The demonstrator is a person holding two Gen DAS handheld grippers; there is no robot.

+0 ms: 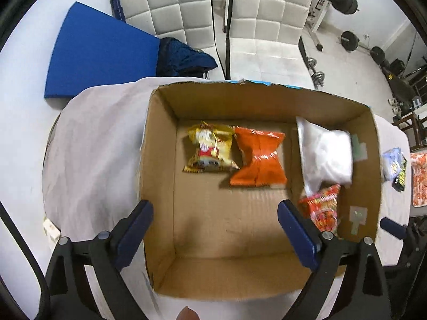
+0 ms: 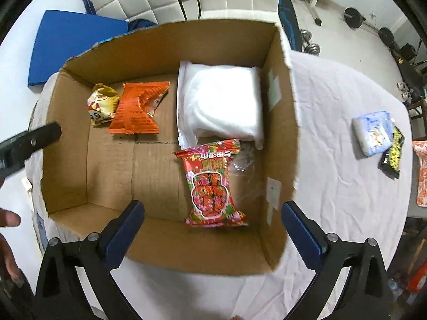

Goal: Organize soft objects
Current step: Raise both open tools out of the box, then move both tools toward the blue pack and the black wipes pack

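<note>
An open cardboard box stands on the white-clothed table. Inside lie a yellow snack packet, an orange packet, a white soft bag and a red flowery packet. My left gripper is open and empty above the box's near left part. My right gripper is open and empty above the box's near right part, just over the red packet.
On the cloth right of the box lie a pale blue packet, a black-yellow packet and an orange-patterned item. Behind the table are a blue mat, white chairs and gym weights.
</note>
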